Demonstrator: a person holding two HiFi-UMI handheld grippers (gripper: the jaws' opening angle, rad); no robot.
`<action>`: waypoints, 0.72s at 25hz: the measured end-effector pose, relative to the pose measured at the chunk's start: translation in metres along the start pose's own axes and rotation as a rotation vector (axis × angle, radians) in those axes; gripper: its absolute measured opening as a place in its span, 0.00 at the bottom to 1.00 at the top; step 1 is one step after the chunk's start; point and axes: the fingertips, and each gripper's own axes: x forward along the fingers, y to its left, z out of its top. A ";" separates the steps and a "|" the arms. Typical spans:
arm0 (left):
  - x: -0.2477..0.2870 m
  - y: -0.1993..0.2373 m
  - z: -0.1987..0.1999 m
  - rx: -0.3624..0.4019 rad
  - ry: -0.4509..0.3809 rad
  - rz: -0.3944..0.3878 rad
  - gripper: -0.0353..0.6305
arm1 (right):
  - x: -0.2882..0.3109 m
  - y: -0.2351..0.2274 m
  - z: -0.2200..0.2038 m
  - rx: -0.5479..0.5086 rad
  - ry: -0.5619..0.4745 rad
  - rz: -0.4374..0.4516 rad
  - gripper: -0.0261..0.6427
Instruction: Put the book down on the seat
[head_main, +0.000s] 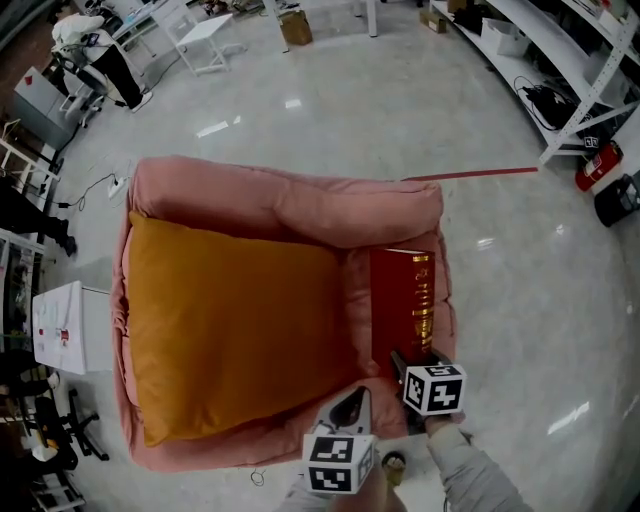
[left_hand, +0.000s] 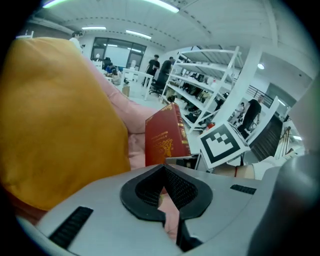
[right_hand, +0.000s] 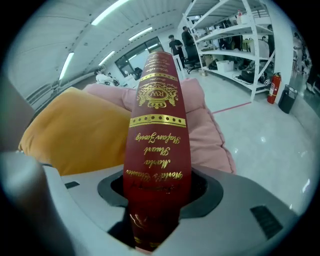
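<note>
Over the seat (head_main: 300, 210), the right gripper (head_main: 402, 362) gripped the book (head_main: 395, 300) (left gripper (head_main: 352, 400) closed, empty), with lowering and release seemingly next.

We read this as lab or workshop hall. We see wide polished floor (head_main: 400, 110), tall white racks (right_hand: 235, 45) loaded with boxes and gear, white tables (head_main: 205, 35), cardboard box (head_main: 295, 27), fire extinguisher (right_hand: 273, 87), red tape line (head_main: 470, 174), ceiling strip lights (left_hand: 161, 5), people (left_hand: 154, 65) standing at back. Sofa (head_main: 300, 205) stands alone mid-floor.
</note>
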 end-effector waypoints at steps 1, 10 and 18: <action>0.002 0.004 0.000 -0.003 0.003 0.005 0.06 | 0.009 -0.001 0.001 0.008 0.018 0.005 0.38; 0.018 0.030 0.008 -0.037 0.015 0.040 0.06 | 0.067 -0.002 -0.014 0.045 0.186 0.043 0.38; 0.025 0.038 0.003 -0.038 0.026 0.040 0.06 | 0.089 -0.011 -0.017 0.036 0.224 0.026 0.38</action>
